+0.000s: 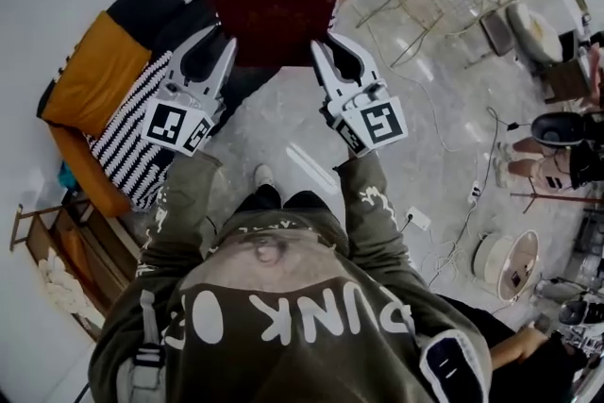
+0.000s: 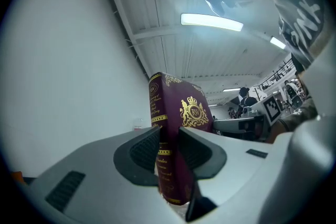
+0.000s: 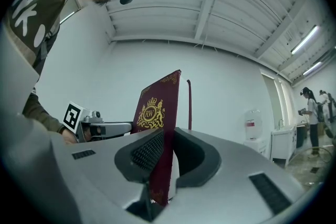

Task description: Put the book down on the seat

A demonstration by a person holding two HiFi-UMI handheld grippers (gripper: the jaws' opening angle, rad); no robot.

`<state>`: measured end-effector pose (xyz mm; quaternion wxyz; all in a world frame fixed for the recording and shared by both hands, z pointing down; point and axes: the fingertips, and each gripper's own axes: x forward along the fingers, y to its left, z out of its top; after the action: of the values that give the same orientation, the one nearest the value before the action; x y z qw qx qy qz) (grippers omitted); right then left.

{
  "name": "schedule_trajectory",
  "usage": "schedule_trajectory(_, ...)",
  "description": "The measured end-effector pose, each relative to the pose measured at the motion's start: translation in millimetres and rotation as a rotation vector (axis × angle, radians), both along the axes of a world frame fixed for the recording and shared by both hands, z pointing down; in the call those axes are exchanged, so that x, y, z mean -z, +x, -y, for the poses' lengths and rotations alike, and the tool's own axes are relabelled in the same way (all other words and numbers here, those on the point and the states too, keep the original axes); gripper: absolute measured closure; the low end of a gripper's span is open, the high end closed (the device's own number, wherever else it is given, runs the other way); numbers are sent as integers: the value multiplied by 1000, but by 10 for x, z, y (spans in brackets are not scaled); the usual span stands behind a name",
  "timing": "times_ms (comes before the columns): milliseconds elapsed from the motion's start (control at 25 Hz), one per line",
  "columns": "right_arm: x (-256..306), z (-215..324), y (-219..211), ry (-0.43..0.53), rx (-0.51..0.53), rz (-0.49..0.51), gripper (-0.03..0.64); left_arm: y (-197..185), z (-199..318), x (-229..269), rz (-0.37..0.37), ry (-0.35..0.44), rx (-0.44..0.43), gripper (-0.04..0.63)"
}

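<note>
At the top middle of the frame, your left gripper and right gripper each pinch one edge of the book, which seems stiff and rather heavy.

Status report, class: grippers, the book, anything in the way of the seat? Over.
Left gripper and right gripper both shut on book. Book in the air, not yet down. Striped blanket lies on sofa seat.

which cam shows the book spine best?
Left gripper view: the book turns its spine to the lens, gold lettering visible, left gripper shut on it. Right gripper view: only crested cover and page edge, in the right gripper. Head view: dark cover from above, no spine.
</note>
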<state>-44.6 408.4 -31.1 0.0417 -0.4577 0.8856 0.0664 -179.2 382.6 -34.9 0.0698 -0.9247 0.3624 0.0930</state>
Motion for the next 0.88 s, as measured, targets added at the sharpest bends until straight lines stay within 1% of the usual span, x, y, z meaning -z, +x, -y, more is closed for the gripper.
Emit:
schedule_trajectory(240, -31, 444, -35, -13, -10, -2, 549, -35, 450, -37, 2, -7, -9, 497)
schedule_trajectory(480, -184, 889, 9, -32, -1, 5, 549, 4, 868, -202, 6, -27, 2, 497)
schedule_trajectory(640, -370, 1321, 52, -41, 20, 14, 549, 45, 1273, -386, 17, -39, 25, 497)
schedule_trajectory(760, -547, 1649, 112, -65, 31, 23, 549, 108, 1596, -549, 26, -58, 37, 497)
schedule_trajectory(880, -597, 2029, 229, -84, 35, 34, 549, 226, 1968, -585, 38, -75, 45, 497)
